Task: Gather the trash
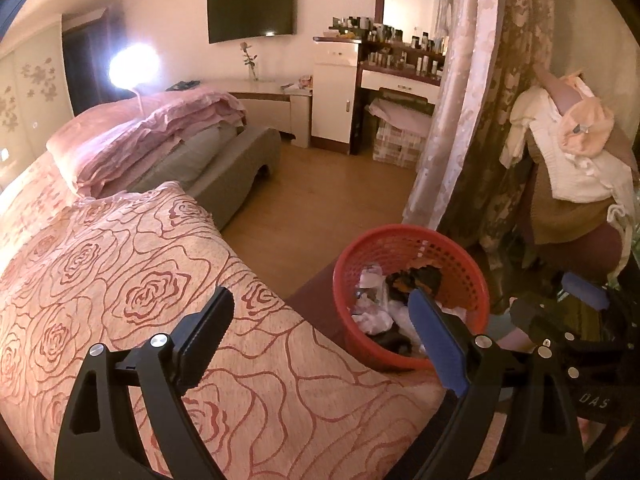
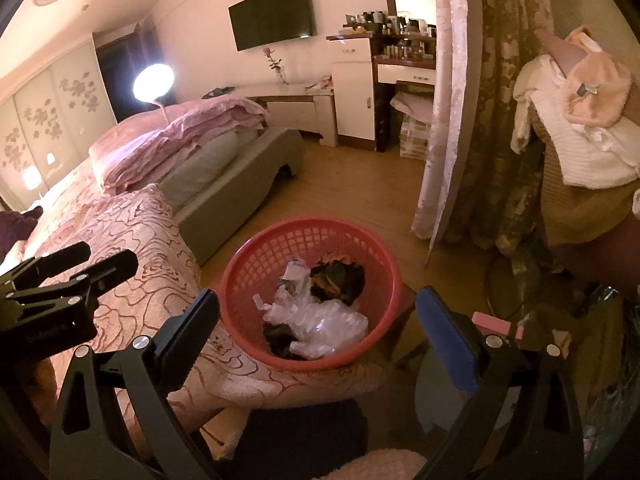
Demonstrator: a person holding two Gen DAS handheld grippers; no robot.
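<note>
Red mesh basket [image 2: 312, 292], seen from your right wrist camera just below centre, sits by the edge of the bed; it holds crumpled clear plastic [image 2: 328, 326], white paper scraps [image 2: 294, 272] and a dark brown-and-orange wad [image 2: 338, 276] toward its 1 o'clock side. Your right gripper [image 2: 316, 320] is spread wide with nothing between its fingers: the black finger stands at 8 o'clock of the basket, the blue-padded finger [image 2: 448, 344] at 4 o'clock, so the basket lies between them. From your left wrist camera the same basket [image 1: 412, 300] appears at 4 o'clock of the frame, with white and dark trash [image 1: 376, 312] inside. Your left gripper [image 1: 320, 336] is likewise open and empty; its black finger is over the rose-patterned bedspread [image 1: 132, 280] and its blue pad [image 1: 438, 340] overlaps the basket's near rim. At 10 o'clock of the basket lie folded pink quilts [image 2: 180, 140] on a grey bench [image 2: 240, 176]. At 12 o'clock, far across the wooden floor [image 2: 360, 192], hang a wall television [image 2: 272, 10] and a dresser crowded with bottles [image 2: 396, 36]. At 2 o'clock hangs a floral curtain [image 2: 504, 100], with clothes draped over a chair [image 2: 584, 132] beside it. A lit round lamp [image 2: 154, 80] glows at 11 o'clock
</note>
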